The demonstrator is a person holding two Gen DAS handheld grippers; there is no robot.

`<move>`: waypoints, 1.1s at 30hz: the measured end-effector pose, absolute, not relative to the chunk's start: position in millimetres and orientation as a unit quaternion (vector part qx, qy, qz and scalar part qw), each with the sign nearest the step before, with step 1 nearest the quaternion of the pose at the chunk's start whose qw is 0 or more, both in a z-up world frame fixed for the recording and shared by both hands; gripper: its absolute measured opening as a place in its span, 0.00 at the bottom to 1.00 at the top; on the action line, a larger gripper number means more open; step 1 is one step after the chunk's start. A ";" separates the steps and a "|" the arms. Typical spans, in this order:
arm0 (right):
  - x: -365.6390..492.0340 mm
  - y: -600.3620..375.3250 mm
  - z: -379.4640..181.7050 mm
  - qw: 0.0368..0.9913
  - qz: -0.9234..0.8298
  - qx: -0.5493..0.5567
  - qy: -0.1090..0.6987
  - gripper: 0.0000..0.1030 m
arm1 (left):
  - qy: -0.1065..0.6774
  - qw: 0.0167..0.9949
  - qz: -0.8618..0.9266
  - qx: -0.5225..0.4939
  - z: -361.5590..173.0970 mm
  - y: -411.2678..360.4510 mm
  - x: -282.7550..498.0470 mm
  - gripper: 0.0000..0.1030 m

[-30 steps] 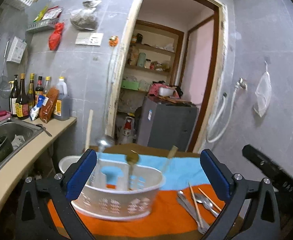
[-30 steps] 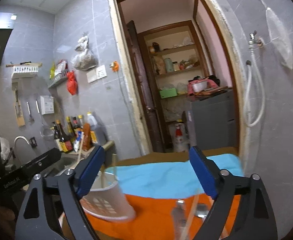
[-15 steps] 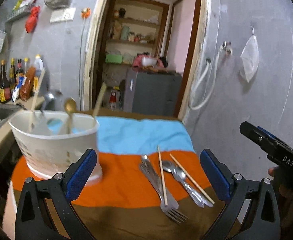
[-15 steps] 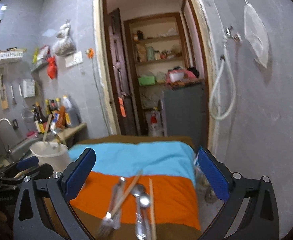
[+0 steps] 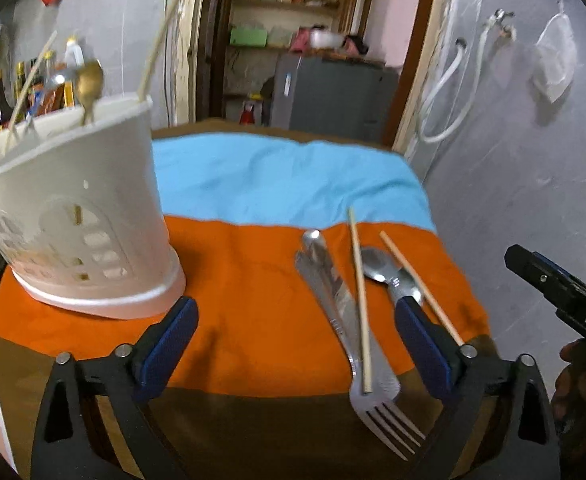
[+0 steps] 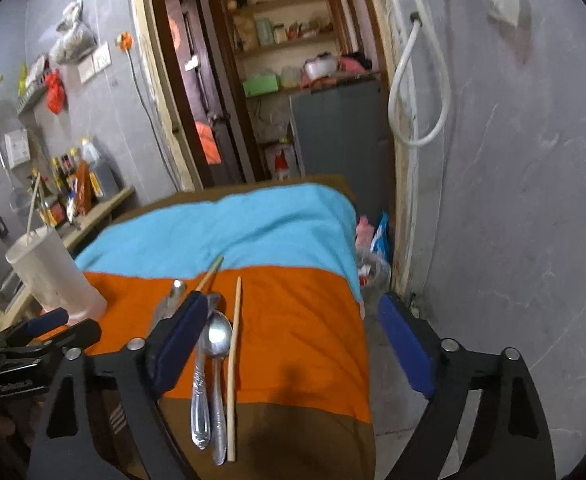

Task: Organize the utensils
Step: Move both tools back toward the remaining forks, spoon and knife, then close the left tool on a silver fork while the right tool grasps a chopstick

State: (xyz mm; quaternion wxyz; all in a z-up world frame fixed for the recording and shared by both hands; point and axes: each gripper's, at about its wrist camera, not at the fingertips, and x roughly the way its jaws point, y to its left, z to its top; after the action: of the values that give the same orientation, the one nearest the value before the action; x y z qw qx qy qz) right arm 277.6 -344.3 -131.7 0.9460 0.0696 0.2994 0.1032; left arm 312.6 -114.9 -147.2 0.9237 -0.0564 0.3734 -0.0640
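Loose cutlery lies in a small heap on the orange band of the cloth-covered desk [image 5: 253,320], toward its right edge; the white perforated utensil holder [image 5: 81,232] stands upright near the left edge, well apart from the heap. Judgement: the holder is the destination (it already carries a gold spoon [image 5: 89,80] and some chopsticks), so the heap is what is left to sort.

Heap contents: fork [image 5: 377,404] with tines toward the near edge, table knife [image 5: 325,276] beside it, one chopstick [image 5: 359,300] lying across the fork, a spoon [image 5: 377,266], and a second chopstick [image 5: 417,280] on the right.

Left hand-held gripper [image 5: 293,356]: jaws wide but closing, nothing between the pads. It hangs over the near edge; the fork and first chopstick sit in the gap toward its right finger.

Right hand-held gripper [image 6: 293,352]: jaws wide and closing, also empty. From its own camera the spoon [image 6: 219,336] and a chopstick [image 6: 234,360] lie just inside its left finger, with bare orange cloth across the remaining gap.

Both approaches look aimed at the same heap.
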 end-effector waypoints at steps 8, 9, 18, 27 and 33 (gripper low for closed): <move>304.4 -322.0 -153.9 0.922 0.149 0.040 0.356 0.52 | 0.416 0.906 -0.067 -0.052 -166.2 -118.4 330.8 0.63; 305.8 -319.8 -156.6 0.919 0.153 0.036 0.362 0.47 | 0.421 0.903 -0.070 -0.052 -167.9 -118.6 331.9 0.57; 311.7 -302.0 -175.8 0.892 0.183 0.009 0.413 0.32 | 0.452 0.885 -0.105 -0.038 -175.1 -130.7 341.6 0.30; 307.7 -301.3 -178.4 0.892 0.160 -0.019 0.422 0.19 | 0.467 0.876 -0.114 -0.041 -177.0 -130.8 349.7 0.10; 313.8 -301.1 -178.9 0.891 0.154 -0.022 0.426 0.17 | 0.483 0.867 -0.116 -0.039 -177.5 -132.1 353.8 0.10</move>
State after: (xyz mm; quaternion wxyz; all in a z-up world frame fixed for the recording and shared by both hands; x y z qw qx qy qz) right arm 313.8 -301.1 -178.9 0.8911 -0.0219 0.4262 0.1543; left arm 353.8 -132.1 -177.5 0.8668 -0.0391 0.4833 -0.1161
